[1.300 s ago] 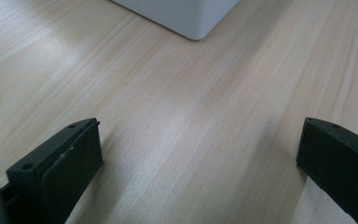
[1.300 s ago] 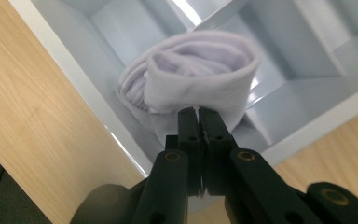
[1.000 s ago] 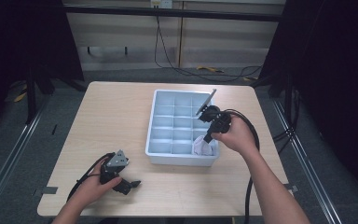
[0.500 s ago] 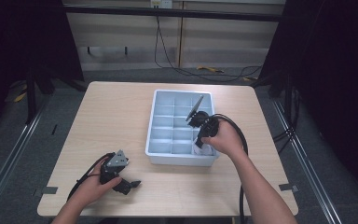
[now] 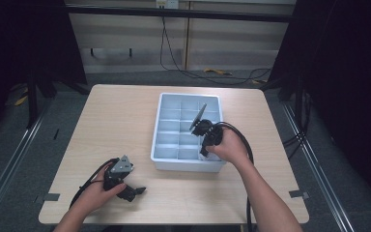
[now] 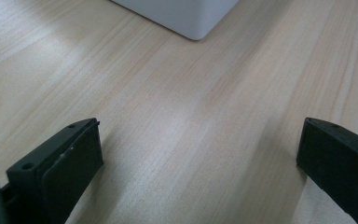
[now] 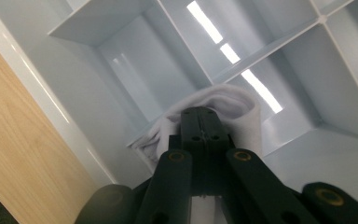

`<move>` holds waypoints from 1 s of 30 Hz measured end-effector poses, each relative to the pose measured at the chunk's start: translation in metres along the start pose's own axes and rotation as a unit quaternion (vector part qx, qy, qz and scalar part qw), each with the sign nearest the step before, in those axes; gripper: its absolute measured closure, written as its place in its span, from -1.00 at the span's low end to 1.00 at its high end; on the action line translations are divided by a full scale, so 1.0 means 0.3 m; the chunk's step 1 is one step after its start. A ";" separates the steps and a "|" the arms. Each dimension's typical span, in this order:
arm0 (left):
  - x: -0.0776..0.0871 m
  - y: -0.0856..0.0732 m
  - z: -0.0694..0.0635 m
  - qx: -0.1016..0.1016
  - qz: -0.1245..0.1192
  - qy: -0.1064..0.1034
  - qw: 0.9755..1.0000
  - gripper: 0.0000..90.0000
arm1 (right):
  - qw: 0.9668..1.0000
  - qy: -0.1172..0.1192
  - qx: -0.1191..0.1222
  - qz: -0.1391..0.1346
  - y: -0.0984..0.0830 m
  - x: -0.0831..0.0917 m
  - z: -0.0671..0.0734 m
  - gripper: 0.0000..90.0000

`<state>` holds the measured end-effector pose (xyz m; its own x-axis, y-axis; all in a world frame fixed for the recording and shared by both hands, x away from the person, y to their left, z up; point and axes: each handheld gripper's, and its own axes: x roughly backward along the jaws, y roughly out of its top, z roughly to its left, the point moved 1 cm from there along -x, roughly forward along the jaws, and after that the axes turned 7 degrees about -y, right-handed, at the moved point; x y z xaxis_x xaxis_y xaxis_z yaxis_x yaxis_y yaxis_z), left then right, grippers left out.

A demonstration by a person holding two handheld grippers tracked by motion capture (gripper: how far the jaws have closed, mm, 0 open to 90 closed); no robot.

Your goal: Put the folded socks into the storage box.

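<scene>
A pale blue divided tray (image 5: 156, 145) stands on the wooden table, right of centre. My right gripper (image 5: 204, 147) points down into its near right corner. In the right gripper view the jaws (image 7: 200, 122) are shut on a white cloth (image 7: 235, 109), which hangs bunched over a compartment close to the tray's rim (image 7: 51, 112). My left gripper (image 5: 134, 192) rests on the table near the front left, held in a hand. Its jaws (image 6: 200, 140) stand wide open over bare wood with nothing between them. A corner of the tray (image 6: 189, 21) lies ahead of it.
The tray's other compartments (image 5: 181, 118) look empty. Cables trail from both grippers; the right one loops over the tray's right side (image 5: 239, 137). Dark frames and floor rails surround the table. Bare wood (image 5: 111, 125) spreads left of the tray.
My right gripper has moved left and down with the white cloth, from above the tray's right edge into its near right corner. The left gripper has stayed put.
</scene>
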<state>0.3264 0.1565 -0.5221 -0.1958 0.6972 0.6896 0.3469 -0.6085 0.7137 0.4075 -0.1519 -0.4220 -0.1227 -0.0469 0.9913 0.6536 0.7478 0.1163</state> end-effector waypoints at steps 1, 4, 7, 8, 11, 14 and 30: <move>0.000 0.000 0.000 0.001 0.000 -0.001 1.000 -1.00 | 1.000 0.001 0.003 0.004 -0.004 -0.009 -0.001 1.00; 0.000 0.000 0.000 0.001 0.000 -0.001 1.000 -1.00 | 1.000 0.005 0.005 0.008 -0.006 -0.025 0.004 1.00; 0.000 0.000 -0.001 0.002 0.000 0.000 1.000 -1.00 | 1.000 0.007 0.004 0.012 -0.008 -0.048 0.007 1.00; 0.000 0.000 -0.001 0.002 0.000 -0.001 1.000 -1.00 | 1.000 0.008 0.005 0.015 -0.008 -0.051 0.006 1.00; 0.000 0.000 0.000 0.001 0.001 -0.001 1.000 -1.00 | 1.000 0.009 0.008 0.014 -0.011 -0.061 0.007 1.00; 0.000 0.000 0.000 0.000 0.001 -0.001 1.000 -1.00 | 1.000 0.010 0.008 0.010 -0.013 -0.067 0.006 1.00; 0.000 0.000 -0.001 0.001 0.000 -0.001 1.000 -1.00 | 1.000 0.013 0.000 0.003 -0.025 -0.078 0.007 1.00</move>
<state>0.3263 0.1565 -0.5221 -0.1945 0.6972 0.6900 0.3495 -0.6080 0.7129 0.4039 -0.1550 -0.4462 -0.1002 -0.0592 0.9932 0.6541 0.7482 0.1106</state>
